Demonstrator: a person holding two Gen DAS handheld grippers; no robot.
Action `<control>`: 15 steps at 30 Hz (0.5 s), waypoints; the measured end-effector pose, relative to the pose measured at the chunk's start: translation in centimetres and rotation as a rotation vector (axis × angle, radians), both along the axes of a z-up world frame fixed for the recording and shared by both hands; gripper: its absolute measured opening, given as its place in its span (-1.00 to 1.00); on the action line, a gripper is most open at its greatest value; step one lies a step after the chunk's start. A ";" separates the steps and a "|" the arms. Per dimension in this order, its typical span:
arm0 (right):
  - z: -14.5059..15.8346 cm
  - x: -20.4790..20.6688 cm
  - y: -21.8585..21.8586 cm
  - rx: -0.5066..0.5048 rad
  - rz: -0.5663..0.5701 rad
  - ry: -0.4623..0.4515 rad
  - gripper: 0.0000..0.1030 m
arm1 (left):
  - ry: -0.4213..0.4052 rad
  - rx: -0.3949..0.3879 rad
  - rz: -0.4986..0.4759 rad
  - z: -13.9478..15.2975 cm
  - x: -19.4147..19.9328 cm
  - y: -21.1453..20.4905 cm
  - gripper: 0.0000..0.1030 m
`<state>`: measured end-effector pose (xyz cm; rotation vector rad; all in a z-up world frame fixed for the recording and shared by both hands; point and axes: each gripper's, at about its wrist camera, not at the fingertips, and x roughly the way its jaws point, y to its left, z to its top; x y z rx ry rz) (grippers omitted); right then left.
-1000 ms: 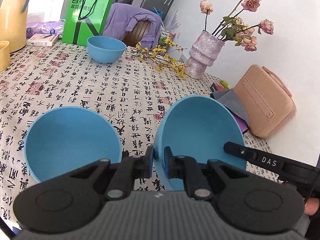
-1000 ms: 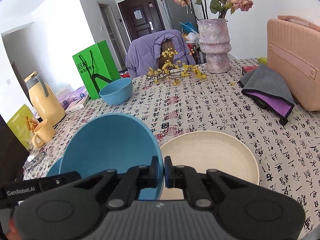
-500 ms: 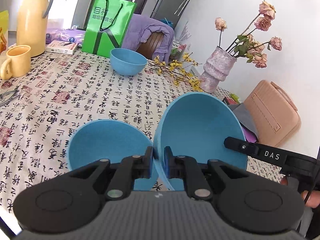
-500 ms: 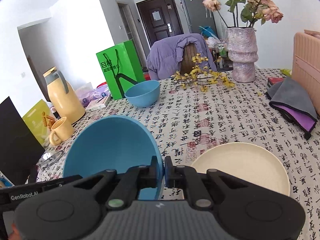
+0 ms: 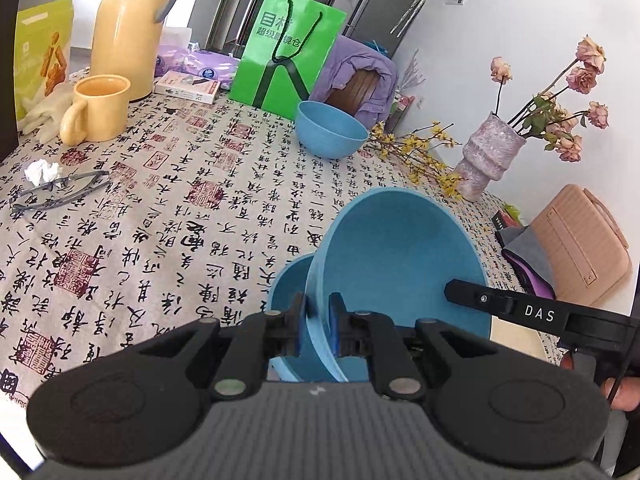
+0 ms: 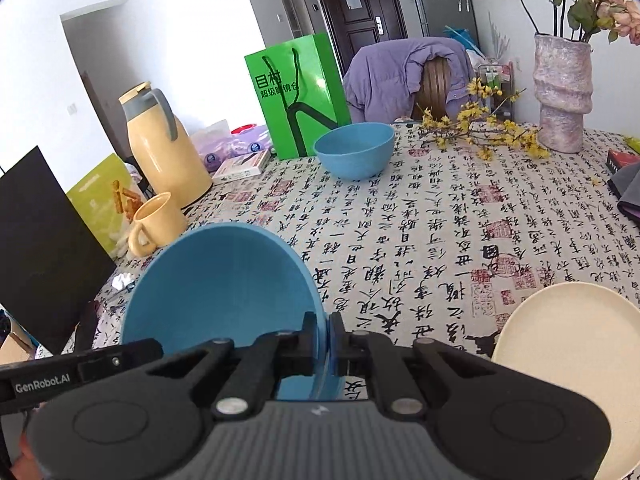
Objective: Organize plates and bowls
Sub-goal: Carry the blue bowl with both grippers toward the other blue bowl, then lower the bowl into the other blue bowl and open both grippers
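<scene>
While both tongs (image 5: pixel 318 326) (image 6: pixel 322 340) pinch opposite rims, blue bowl (image 5: pixel 396 264) tilted.

- Open tablecloth (image 6: pixel 440 216) toward 12 o'clock.
- Blocked at 11 by far blue bowl (image 6: pixel 354 150) and green bag (image 6: pixel 298 94).
- Crowded at 9: mug (image 6: pixel 158 222), thermos (image 6: pixel 162 146).
- Cream plate (image 6: pixel 576 356) at 4.

The left black two-finger gripper (image 5: pixel 318 326) has its blue-padded fingers (image 5: pixel 335 328) clamped on a thin rim, one pad on each side, pointing forward and slightly down. The right black two-finger gripper (image 6: pixel 322 340) is pinched the same way from the opposite side; its arm reaches into the left view at the near right, with fingertips of a hand (image 5: pixel 622 396) behind it.
</scene>
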<state>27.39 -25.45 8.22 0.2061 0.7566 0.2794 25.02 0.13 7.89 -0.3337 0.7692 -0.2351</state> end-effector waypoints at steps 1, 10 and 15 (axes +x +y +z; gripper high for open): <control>-0.2 0.2 0.2 0.000 0.000 0.010 -0.88 | 0.008 -0.002 -0.004 -0.2 0.2 0.3 -0.77; -1.2 0.4 1.2 -0.028 -0.011 0.043 -0.87 | 0.045 -0.027 -0.034 -2.2 1.3 1.2 -0.78; -1.8 1.0 1.4 -0.028 -0.017 0.060 -0.82 | 0.030 0.000 -0.046 -2.4 1.8 1.2 -0.74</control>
